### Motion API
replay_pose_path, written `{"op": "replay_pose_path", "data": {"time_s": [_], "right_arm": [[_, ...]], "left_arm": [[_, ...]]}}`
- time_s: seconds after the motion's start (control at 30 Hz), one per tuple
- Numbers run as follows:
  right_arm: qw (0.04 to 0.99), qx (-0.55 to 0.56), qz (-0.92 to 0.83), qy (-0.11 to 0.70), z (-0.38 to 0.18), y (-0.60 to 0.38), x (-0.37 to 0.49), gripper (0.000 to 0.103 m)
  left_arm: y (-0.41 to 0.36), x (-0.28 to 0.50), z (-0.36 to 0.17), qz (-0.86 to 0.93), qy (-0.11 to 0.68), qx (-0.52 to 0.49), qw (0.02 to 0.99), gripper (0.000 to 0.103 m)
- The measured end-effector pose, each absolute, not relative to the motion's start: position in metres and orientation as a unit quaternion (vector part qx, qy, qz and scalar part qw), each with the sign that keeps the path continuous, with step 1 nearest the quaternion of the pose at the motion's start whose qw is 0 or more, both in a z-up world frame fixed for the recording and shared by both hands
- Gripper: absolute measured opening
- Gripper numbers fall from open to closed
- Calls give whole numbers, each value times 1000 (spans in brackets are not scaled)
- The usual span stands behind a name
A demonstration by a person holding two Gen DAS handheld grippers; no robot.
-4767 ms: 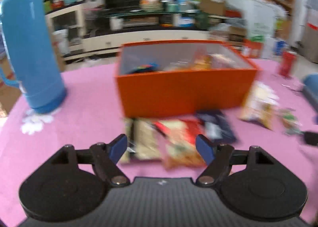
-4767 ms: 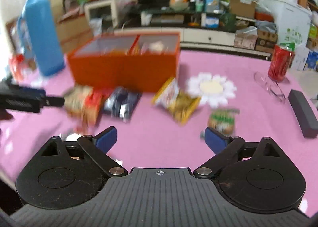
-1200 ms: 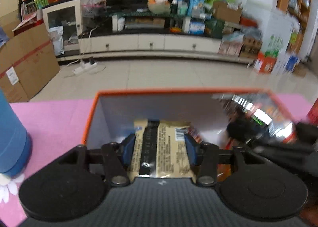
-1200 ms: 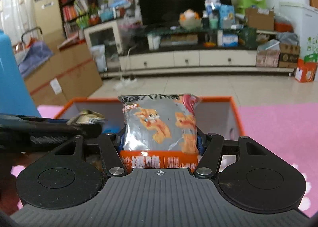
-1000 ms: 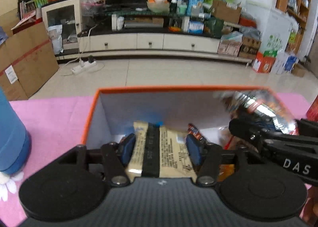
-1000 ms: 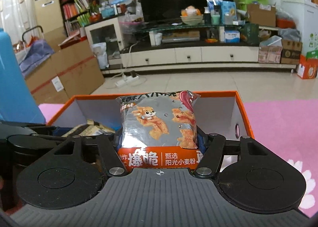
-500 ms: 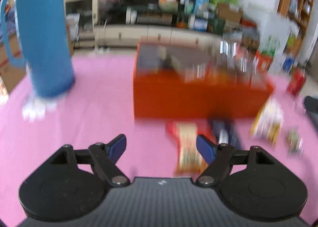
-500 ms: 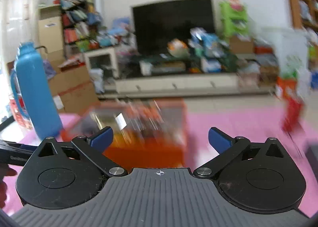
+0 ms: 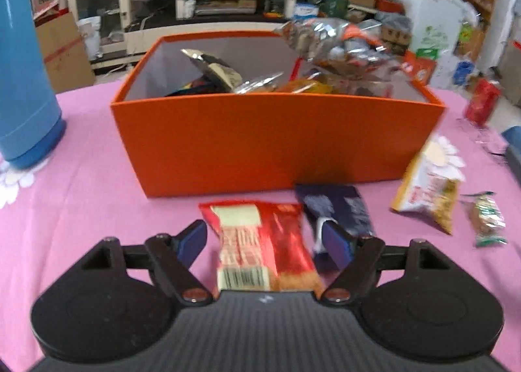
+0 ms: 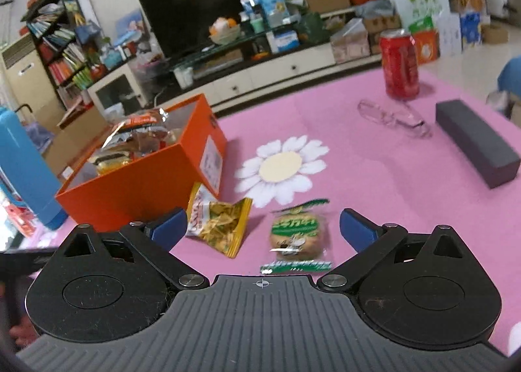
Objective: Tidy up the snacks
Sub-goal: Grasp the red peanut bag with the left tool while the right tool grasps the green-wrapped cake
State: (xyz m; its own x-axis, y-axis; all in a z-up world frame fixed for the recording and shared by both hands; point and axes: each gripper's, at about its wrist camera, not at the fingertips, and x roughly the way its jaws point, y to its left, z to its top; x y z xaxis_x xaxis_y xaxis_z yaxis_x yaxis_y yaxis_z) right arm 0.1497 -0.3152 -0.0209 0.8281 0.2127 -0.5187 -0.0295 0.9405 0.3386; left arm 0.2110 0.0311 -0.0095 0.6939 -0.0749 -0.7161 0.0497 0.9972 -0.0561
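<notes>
Surface: pink cloth with a daisy print (image 10: 281,166) covering the counter (image 10: 374,183), cluttered living room behind | orange cardboard box (image 9: 276,141) brimming with crinkly foil snack bags; red packet (image 9: 260,241) lying between the gaping left claw (image 9: 265,238); green-wrapped cookie (image 10: 298,235) lying inside the spread right claw (image 10: 262,225) | box's far contents blurring.

orange box (image 9: 276,141) ahead — packets (image 9: 263,241) crowding front

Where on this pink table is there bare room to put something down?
Bare cloth lies between the blue flask and the orange box, and between the daisy print and the dark case. The strip before the box is crowded with snack packets.
</notes>
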Motion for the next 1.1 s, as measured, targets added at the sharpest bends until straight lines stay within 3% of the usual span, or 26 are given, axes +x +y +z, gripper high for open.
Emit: {"op": "replay_pose_path", "data": {"time_s": [0.1, 0.17, 0.47, 0.57, 0.73, 0.8, 0.93, 1.1], "right_arm": [[940, 153, 61, 298, -27, -309, 152, 91], [940, 154, 57, 298, -28, -311, 153, 91], [928, 113, 39, 352, -47, -310, 162, 91], [929, 71, 39, 362, -56, -298, 168, 91], [936, 29, 30, 350, -59, -282, 185, 75], [934, 21, 24, 356, -63, -276, 195, 56], [932, -6, 18, 363, -70, -265, 201, 35], [929, -15, 54, 367, -68, -252, 177, 34]], "left_arm": [[29, 216, -21, -21, 408, -15, 913, 74], [37, 212, -26, -36, 424, -31, 905, 64], [52, 137, -27, -45, 425, 15, 904, 62], [55, 115, -29, -49, 419, 18, 906, 69], [60, 116, -30, -44, 413, 13, 910, 74], [58, 119, -29, -45, 411, 13, 910, 75], [58, 121, -30, -50, 406, 19, 912, 75], [60, 114, -30, -55, 405, 22, 913, 72]]}}
